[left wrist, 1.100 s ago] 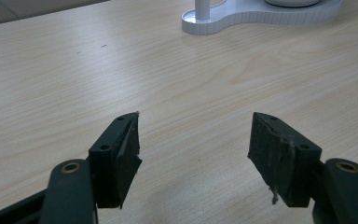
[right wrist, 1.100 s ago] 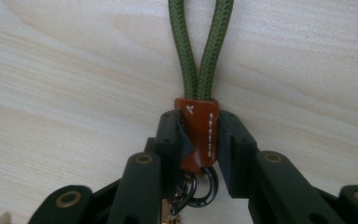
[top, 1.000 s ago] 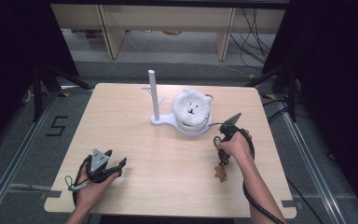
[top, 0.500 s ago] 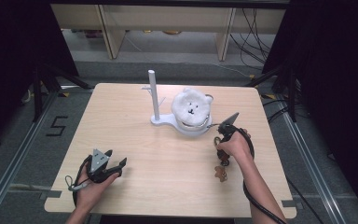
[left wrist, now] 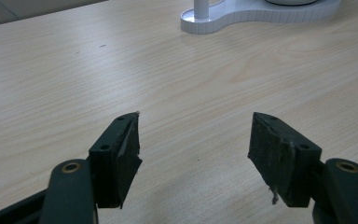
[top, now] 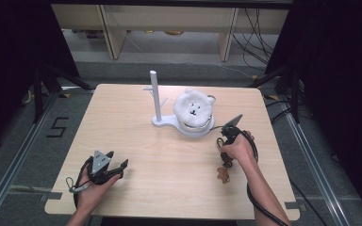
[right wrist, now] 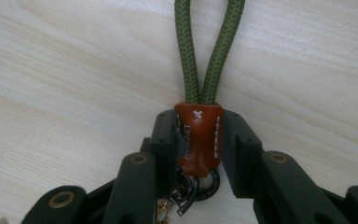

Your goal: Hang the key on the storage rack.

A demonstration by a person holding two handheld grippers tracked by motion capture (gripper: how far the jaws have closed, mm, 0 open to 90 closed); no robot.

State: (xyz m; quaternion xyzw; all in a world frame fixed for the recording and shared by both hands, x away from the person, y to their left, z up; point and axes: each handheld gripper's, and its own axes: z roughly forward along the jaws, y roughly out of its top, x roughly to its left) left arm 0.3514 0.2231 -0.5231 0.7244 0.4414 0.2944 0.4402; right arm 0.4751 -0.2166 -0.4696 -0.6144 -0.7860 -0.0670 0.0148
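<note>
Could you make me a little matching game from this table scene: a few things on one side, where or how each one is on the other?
Things:
1. left tongs
2. right tongs
3. white plush bear
4. green cord loop

States:
A. sits on the white stand's base
B. open above bare wood
C. sticks out past the brown leather tab
D. shut on the brown leather tab

Pairs: 1-B, 2-D, 3-A, 4-C

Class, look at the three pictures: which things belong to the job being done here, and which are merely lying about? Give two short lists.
In the job:
- right gripper, shut on the brown leather tab
- keychain with green cord loop and small brown charm
- white stand with its upright post, probably where the loop will hang

Lying about:
- white plush bear on the stand's base
- left gripper, open over bare table
</note>
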